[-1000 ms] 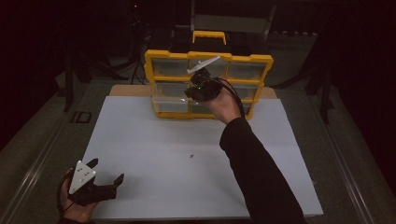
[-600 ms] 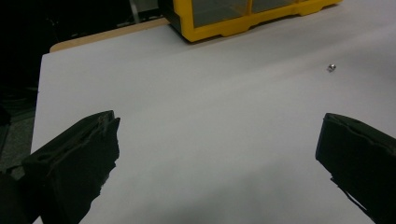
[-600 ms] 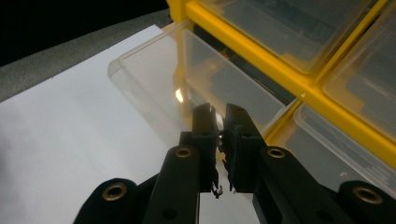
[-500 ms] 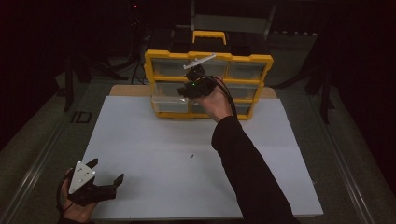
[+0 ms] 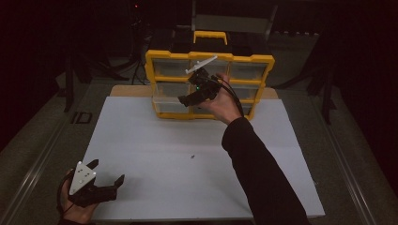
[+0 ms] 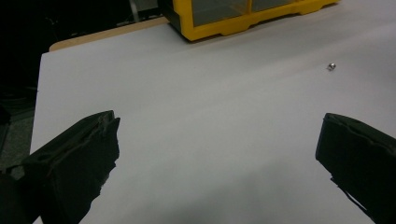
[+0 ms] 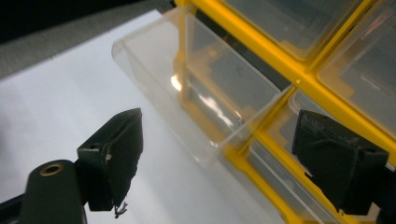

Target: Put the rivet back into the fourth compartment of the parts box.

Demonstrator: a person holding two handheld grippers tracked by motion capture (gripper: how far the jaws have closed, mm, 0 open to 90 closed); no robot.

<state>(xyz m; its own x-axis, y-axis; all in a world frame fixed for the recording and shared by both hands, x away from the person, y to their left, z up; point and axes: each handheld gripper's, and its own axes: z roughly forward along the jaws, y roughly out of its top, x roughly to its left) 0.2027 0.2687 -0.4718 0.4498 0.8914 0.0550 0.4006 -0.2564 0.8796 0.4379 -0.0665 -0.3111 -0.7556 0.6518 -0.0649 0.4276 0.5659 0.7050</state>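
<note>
Clear drawer (image 7: pixel 196 93) stands pulled from the yellow organizer (image 5: pixel 159 61); right gripper (image 5: pixel 195 96) just released, empty; small screw (image 5: pixel 192 156) remains mid-sheet.

Around me all is dim; only the white table (image 5: pixel 155 140) is lit, glare at my twelve o'clock drawer (image 7: pixel 196 88).

A white table (image 5: pixel 155 140) carries a yellow drawer cabinet (image 5: pixel 164 56) at its far edge and one small screw (image 5: pixel 192 156).
</note>
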